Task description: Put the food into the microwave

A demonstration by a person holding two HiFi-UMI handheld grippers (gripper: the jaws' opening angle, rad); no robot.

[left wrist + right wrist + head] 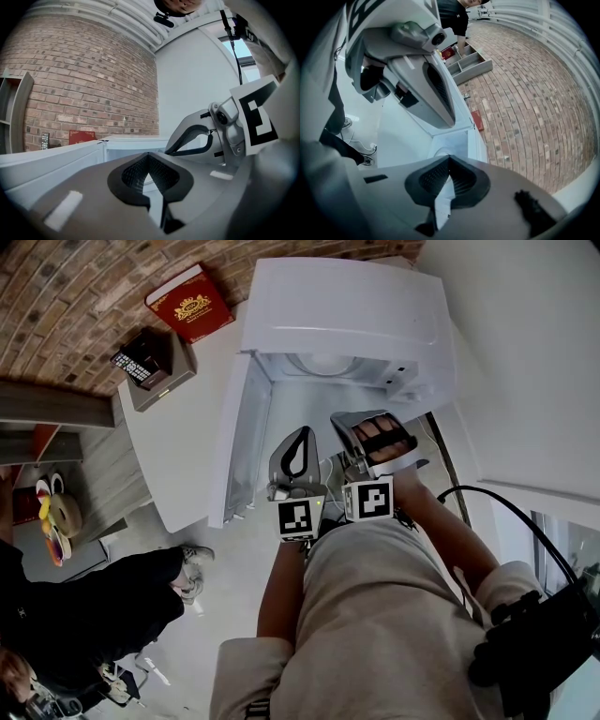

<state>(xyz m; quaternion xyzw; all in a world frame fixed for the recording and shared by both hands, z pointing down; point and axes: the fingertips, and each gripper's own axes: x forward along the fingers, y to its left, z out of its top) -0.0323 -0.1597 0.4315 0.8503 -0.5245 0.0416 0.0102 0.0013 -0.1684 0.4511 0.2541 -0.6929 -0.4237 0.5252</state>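
Observation:
The white microwave [349, 322] stands on a white table [173, 451] with its door [234, 442] swung open to the left. Its cavity [323, 369] shows a bare round turntable. No food shows in any view. My left gripper [302, 435] hovers just in front of the opening, shut, with nothing between its jaws. Beside it on the right, my right gripper [370, 427] is tilted downward toward the cavity, also shut and holding nothing. In the left gripper view the left gripper [149, 159] faces the microwave's edge [126, 140]. The right gripper [449, 161] looks into the cavity [446, 151].
A red book [190, 302] and a dark box [150, 362] lie on the table left of the microwave, near the brick wall. A person in black [94, 606] sits low at the left. A black cable [497, 502] runs at the right.

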